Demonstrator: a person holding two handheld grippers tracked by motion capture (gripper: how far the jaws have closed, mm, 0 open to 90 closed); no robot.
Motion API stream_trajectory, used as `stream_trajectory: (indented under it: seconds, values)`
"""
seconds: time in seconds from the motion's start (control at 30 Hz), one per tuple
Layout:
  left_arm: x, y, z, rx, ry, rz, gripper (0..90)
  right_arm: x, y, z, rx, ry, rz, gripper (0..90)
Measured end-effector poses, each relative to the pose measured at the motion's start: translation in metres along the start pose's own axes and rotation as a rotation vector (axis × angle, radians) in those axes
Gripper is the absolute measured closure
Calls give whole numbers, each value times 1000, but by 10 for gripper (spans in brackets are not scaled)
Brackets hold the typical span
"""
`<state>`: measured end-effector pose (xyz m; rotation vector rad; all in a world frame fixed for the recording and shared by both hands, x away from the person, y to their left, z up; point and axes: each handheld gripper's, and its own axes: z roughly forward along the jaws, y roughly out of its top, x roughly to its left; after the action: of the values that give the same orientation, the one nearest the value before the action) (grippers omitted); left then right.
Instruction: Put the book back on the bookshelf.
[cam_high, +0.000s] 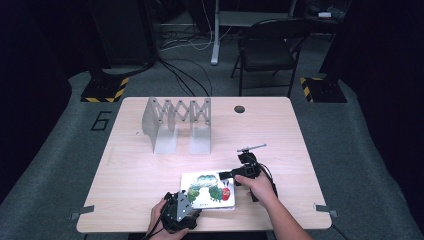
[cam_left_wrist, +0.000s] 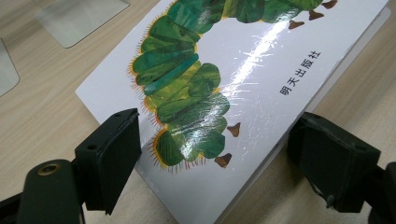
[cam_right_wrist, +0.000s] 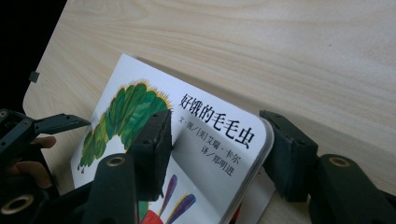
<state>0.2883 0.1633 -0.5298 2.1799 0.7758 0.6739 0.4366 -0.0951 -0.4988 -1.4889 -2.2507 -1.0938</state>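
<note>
A white picture book with a green caterpillar on its cover lies near the table's front edge. My left gripper holds its near-left corner. In the left gripper view the book sits tilted between the jaws of the left gripper, one pad on the cover and the other under the edge. My right gripper is at the book's far-right corner. In the right gripper view the jaws of the right gripper stand wide around that corner of the book, and the cover is lifted slightly off a coloured page.
A grey metal folding book rack stands at the back left of the wooden table. A round cable hole is at the back edge. Behind the table are a folding chair and floor cables.
</note>
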Motion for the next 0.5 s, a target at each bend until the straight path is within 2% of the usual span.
stream_trajectory:
  seconds: [0.27,0.3,0.5]
  values:
    - [-1,0,0,-3,11,-3,177,-3,0,1,5,15,11,471]
    - [-1,0,0,-1,5,-3,177,-3,0,1,1,15,21,471]
    - [-1,0,0,1,-2,4,167,-6,0,2,6,11,16,472]
